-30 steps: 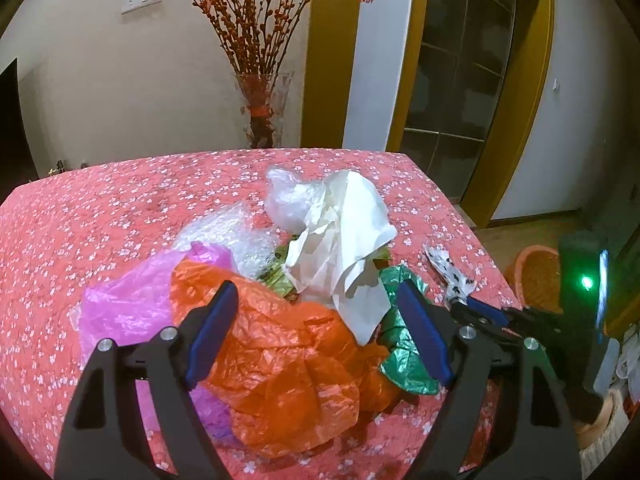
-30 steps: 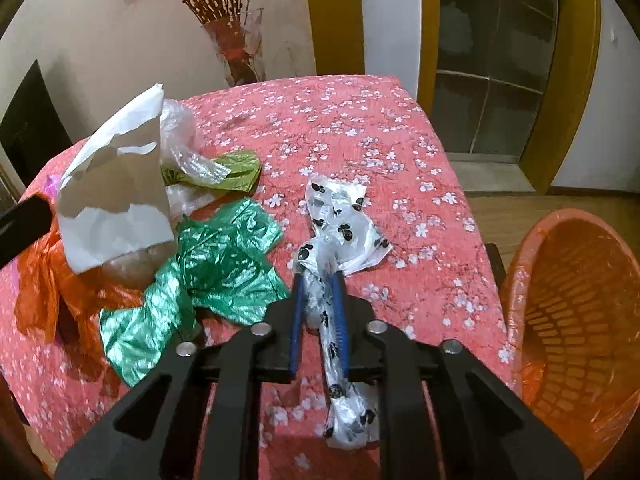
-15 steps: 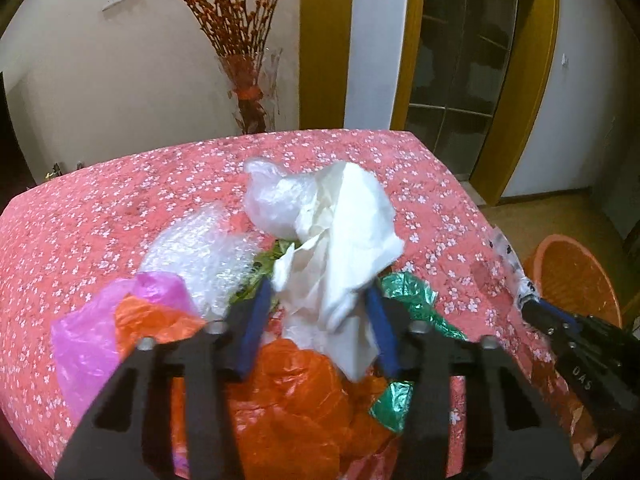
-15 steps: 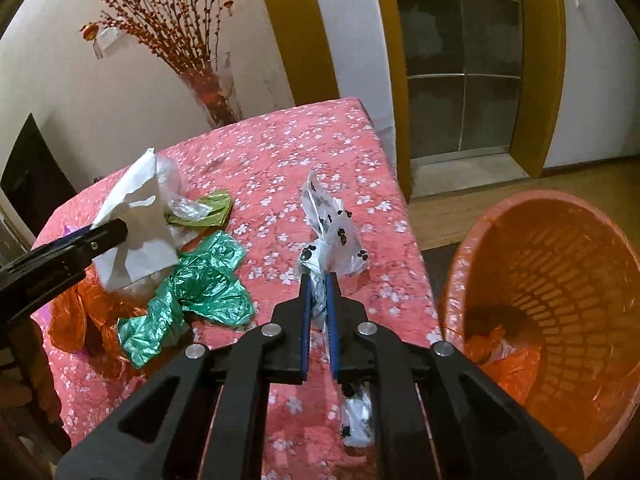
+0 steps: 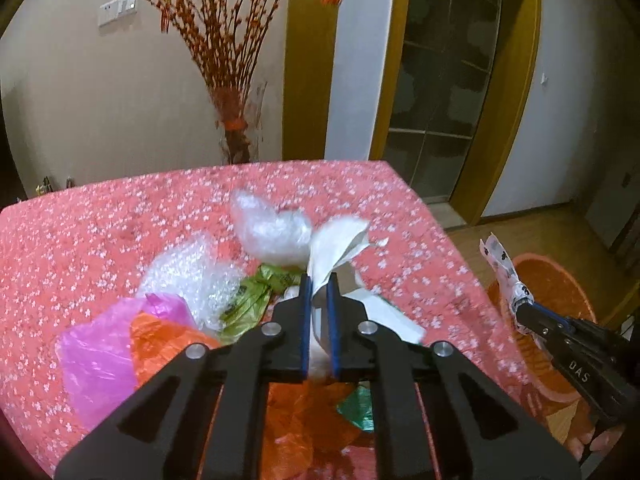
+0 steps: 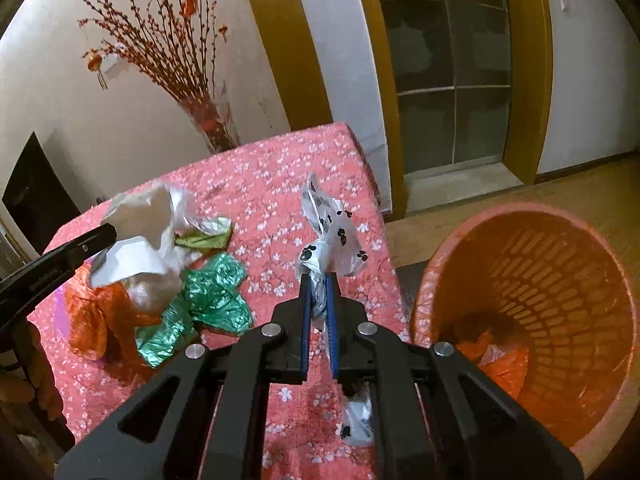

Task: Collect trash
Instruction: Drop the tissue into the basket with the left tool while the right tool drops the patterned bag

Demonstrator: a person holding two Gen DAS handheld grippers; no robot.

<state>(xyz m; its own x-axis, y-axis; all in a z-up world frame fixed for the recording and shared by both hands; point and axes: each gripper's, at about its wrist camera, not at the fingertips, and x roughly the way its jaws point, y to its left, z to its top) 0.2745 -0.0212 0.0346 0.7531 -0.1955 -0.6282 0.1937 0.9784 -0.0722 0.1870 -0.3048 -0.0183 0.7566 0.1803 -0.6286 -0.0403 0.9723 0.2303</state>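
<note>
My left gripper (image 5: 319, 280) is shut on a white crumpled paper (image 5: 334, 246) and holds it above the trash pile; it also shows in the right wrist view (image 6: 132, 256). My right gripper (image 6: 319, 280) is shut on a white paw-print plastic bag (image 6: 336, 232), lifted above the table's right edge, left of the orange basket (image 6: 560, 280). The pile holds an orange bag (image 5: 160, 332), a pink bag (image 5: 96, 352), bubble wrap (image 5: 184, 276), a clear bag (image 5: 272, 232), a green foil bag (image 6: 216, 296) and an olive wrapper (image 5: 252, 296).
The table wears a red floral cloth (image 5: 100, 232). A glass vase of red branches (image 5: 236, 136) stands at its far edge. The basket on the wooden floor holds orange plastic (image 6: 496, 364). A glass door (image 6: 452, 80) is behind.
My left gripper closed on the white paper and lifted it. My right gripper carried the paw-print bag up and right, toward the basket.
</note>
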